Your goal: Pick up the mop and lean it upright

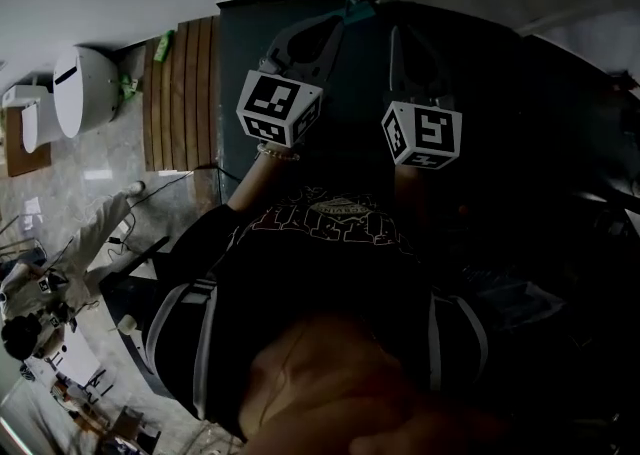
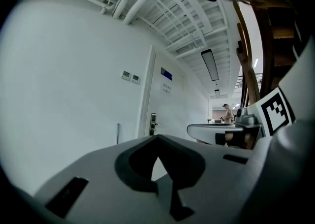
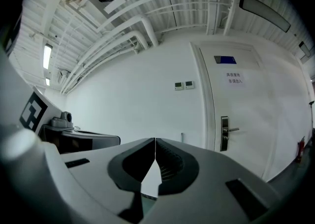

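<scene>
jaws together, empty: left gripper (image 2: pixel 157 142), right gripper (image 3: pixel 155 143) | both aimed up at wall (image 3: pixel 133 95) | likely idle, mop unseen

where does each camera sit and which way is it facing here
head view: on the person's head, facing steeply down; shows their dark shirt, with the left gripper and right gripper in front.
left gripper view: on the left gripper, looking along its shut tongs at a white wall, door and ceiling.
right gripper view: on the right gripper, looking along its shut tongs at the wall, door and ceiling.
shared: both gripper views show the same door.
</scene>
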Action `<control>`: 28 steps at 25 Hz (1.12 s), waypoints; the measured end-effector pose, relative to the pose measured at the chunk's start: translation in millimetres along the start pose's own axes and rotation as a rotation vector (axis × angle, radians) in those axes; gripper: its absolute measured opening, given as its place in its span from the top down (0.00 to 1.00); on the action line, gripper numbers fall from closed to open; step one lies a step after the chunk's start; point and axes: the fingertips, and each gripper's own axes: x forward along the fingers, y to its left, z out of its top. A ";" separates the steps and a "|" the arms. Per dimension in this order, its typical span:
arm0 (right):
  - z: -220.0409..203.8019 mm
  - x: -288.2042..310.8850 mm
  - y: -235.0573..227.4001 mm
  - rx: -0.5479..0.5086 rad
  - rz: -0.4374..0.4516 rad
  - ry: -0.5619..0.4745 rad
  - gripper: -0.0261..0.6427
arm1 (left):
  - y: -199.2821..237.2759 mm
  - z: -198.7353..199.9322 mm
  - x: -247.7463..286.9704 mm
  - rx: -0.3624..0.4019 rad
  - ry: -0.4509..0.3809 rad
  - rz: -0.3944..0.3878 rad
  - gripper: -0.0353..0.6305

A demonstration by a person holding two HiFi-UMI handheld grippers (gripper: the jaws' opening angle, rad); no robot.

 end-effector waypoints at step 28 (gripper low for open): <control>9.4 223.8 -12.5 0.027 -0.058 0.012 0.93 | 171.2 36.0 130.2 0.018 0.037 -0.129 0.89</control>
